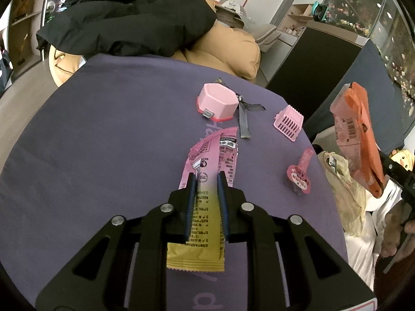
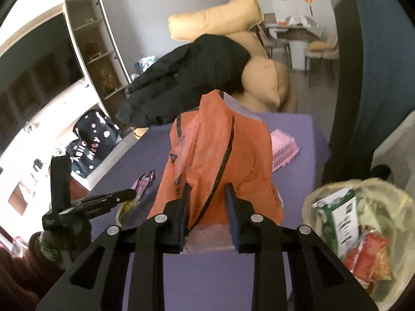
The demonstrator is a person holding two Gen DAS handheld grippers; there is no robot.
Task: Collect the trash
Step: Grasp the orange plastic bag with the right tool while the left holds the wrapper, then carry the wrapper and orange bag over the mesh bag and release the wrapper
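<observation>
Right gripper (image 2: 207, 189) clamping orange wrapper (image 2: 220, 150), upright

Setting: home living room. Landmark: purple-covered table (image 1: 103, 129). Beyond it, tan sofa (image 2: 220, 18) bearing a black coat (image 2: 197, 70); to its left, wall shelving (image 2: 88, 26); beyond the sofa, dining chairs (image 2: 321, 49); to its right, aquarium (image 1: 363, 13).

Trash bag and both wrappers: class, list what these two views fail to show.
- Trash bag, right wrist view: its lower part is cut off by the picture edge.
- Orange wrapper, right wrist view: blurred, print unreadable; it hides the table behind it.
- Pink and yellow wrapper, left wrist view: print too small to read; the left gripper covers its sides.
</observation>
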